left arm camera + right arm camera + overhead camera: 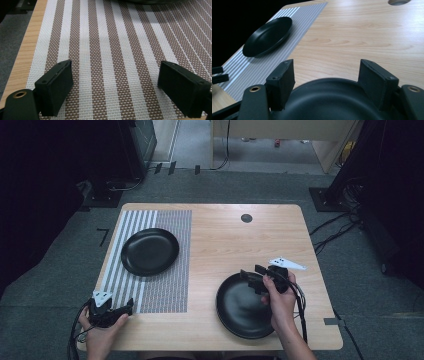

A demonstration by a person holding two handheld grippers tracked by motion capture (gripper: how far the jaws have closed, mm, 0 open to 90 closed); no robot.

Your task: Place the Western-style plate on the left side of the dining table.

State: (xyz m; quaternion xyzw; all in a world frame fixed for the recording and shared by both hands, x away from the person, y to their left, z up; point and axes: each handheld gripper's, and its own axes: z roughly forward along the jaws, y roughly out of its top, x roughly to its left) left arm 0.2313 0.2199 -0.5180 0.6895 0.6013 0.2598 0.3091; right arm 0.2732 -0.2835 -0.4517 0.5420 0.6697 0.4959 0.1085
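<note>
A black plate (150, 251) rests on the striped placemat (165, 285) at the table's left. A second black plate (242, 307) lies on bare wood at the front right. My right gripper (252, 275) hovers over this plate's far rim, pointing left. In the right gripper view its jaws stand wide apart (329, 80) above the near plate (332, 102), pressing on nothing, with the far plate (268, 36) beyond. My left gripper (125, 307) sits at the placemat's near left corner. Its jaws are open (115, 72) over the woven mat (112, 37), nothing between them.
The wooden table (240, 235) has a round cable hole (246, 218) near its far edge. Grey carpet, dark stands and cables surround the table. The left gripper's jaw tips show at the left edge of the right gripper view (218, 75).
</note>
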